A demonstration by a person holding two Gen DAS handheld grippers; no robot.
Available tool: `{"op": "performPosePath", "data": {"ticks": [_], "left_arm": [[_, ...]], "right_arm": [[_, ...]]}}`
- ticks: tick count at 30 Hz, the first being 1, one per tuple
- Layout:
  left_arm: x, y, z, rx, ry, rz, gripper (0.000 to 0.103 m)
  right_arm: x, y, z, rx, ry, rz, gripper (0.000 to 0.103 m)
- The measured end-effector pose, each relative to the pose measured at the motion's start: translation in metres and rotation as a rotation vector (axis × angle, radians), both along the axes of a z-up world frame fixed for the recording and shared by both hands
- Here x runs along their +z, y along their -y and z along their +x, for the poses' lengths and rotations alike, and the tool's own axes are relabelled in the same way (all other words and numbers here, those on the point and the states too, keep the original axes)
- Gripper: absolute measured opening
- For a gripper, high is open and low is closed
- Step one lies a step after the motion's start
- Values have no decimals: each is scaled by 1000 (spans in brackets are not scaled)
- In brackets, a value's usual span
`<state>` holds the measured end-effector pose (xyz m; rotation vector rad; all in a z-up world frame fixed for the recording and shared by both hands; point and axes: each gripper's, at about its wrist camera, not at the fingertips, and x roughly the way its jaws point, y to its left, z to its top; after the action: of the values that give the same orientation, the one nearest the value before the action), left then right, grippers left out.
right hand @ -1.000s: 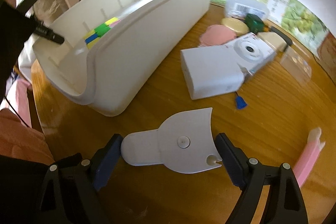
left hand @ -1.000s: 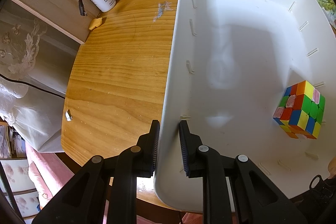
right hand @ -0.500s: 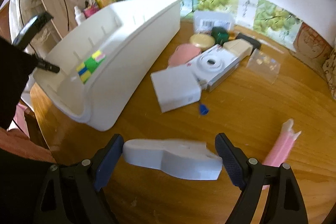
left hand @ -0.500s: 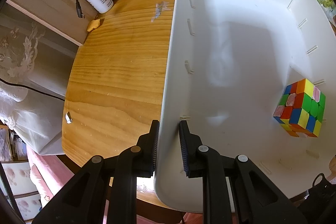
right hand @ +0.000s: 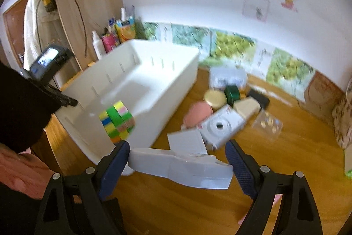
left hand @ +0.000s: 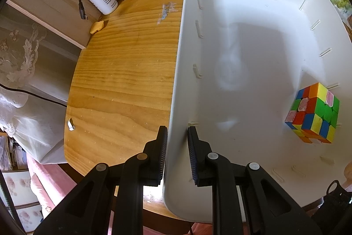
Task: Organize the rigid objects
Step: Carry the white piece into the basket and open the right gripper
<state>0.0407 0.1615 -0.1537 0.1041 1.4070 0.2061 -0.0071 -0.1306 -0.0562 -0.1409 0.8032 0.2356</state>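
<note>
The left tool (left hand: 177,147) is pinched tight on the side wall of the big white bin (left hand: 176,80), one finger outside and one inside. I think it holds the wall so the bin does not slide on the table (left hand: 123,72) while things go in. A colorful puzzle cube (left hand: 312,113) already sits on the bin floor, close to the far wall from the left tool. The right tool (right hand: 176,160) has its fingers far apart, but they are not empty. They press on the two ends of a long white plastic piece (right hand: 180,165), which hangs above the table, just in front of the near end of the bin. The piece is wide, so the fingers must stay wide to hold it. It looks like the piece is on its way to the bin, to join the cube. More things wait on the table beside the bin: a white camera (right hand: 222,127), a white box (right hand: 187,142), a pink round thing (right hand: 198,116), a gold lid (right hand: 214,98) and a green jar (right hand: 232,91). The right view is blurry, so small parts are hard to tell.
</note>
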Motion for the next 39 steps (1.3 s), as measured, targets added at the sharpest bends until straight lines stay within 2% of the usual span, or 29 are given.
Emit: {"op": "performPosePath", "data": {"ticks": [10,21,33,39], "left_arm": [[1,0,0,-2,3,-3,20],[2,0,0,-4,7,-5,20],[4,0,-1,-5,6,-5,20],[4,1,-2,-9,3,-1,20]], "right_arm": [[24,-47,20,143,58,35,89],[19,-102,35,283,40,65,89],[0,-118,46,251,-42,60,89],[2,-109,46,212,-20,68,90]]}}
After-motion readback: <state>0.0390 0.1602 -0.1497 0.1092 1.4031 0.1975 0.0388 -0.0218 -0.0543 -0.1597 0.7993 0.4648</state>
